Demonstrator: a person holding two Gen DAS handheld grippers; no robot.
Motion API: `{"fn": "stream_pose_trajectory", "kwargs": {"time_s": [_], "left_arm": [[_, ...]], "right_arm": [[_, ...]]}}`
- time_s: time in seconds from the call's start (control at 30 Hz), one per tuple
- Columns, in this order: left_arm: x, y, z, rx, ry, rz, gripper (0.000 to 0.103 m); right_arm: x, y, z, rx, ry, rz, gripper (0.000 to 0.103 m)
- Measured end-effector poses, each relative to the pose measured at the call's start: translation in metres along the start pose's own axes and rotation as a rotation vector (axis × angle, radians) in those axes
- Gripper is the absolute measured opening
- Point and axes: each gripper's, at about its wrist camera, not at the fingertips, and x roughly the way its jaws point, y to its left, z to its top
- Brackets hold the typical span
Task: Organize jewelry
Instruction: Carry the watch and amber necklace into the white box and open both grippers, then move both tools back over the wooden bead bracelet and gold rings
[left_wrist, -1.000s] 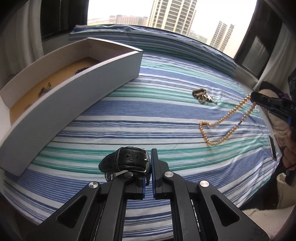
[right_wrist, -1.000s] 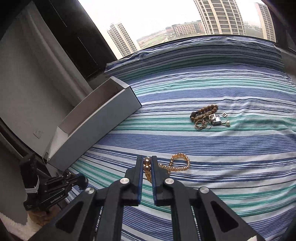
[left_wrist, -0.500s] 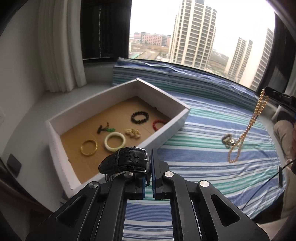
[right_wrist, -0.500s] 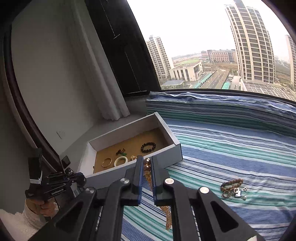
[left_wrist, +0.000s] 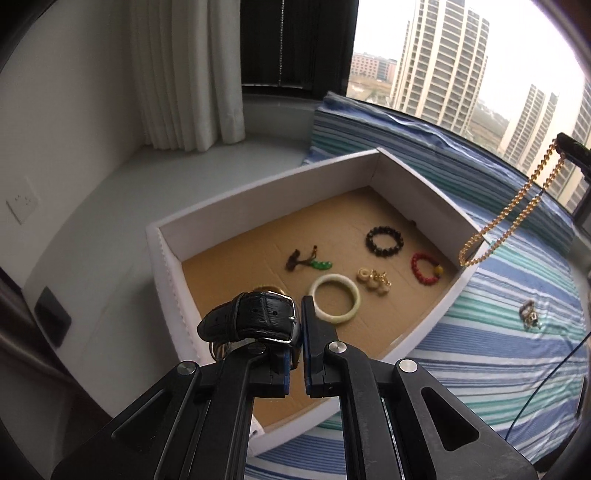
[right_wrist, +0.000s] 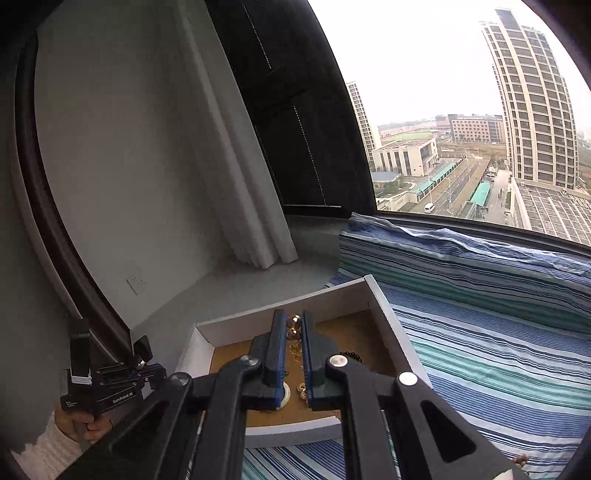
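Left hand-held gripper (left_wrist: 295, 334) is pinching a black watch (left_wrist: 249, 320) by its strap, lower middle of frame above the white box (left_wrist: 258, 192). Right hand-held gripper (right_wrist: 293, 332) is clamped on the gold bead necklace (left_wrist: 511, 210), which dangles at the box's right edge so it can drop in with the bracelets.

Your left gripper (left_wrist: 295, 332) points steeply downward, its jaws pinched on a black watch strap (left_wrist: 251, 319). Your right gripper (right_wrist: 294, 332) tilts down more gently, jaws clamped on a gold bead necklace (right_wrist: 293, 326). Your left hand (right_wrist: 90, 424), in a white sleeve, grips its handle.
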Motion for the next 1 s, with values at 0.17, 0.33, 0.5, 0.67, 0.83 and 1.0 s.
{"fn": "stream_pose_trajectory", "kwargs": {"time_s": [0.17, 0.33, 0.5, 0.67, 0.83, 1.0], "left_arm": [[0.043, 0.007, -0.013, -0.015, 0.088, -0.007, 0.003], [0.079, 0.007, -0.024, -0.025, 0.153, 0.008, 0.004], [0.093, 0.002, -0.034, -0.003, 0.177, 0.039, 0.009], [0.092, 0.005, -0.037, -0.002, 0.160, 0.083, 0.050], [0.068, 0.007, -0.030, -0.017, 0.105, 0.095, 0.060], [0.028, -0.015, -0.031, 0.005, 0.025, 0.089, 0.070]], "right_arm": [[0.065, -0.006, -0.010, 0.017, 0.105, 0.008, 0.008], [0.126, -0.010, -0.036, -0.012, 0.194, -0.015, 0.008], [0.163, -0.011, -0.062, -0.051, 0.260, -0.034, 0.009], [0.163, -0.013, -0.073, -0.059, 0.269, -0.072, 0.010], [0.125, -0.007, -0.060, -0.059, 0.189, -0.094, 0.010], [0.049, 0.002, -0.053, -0.066, 0.050, -0.081, 0.045]]}}
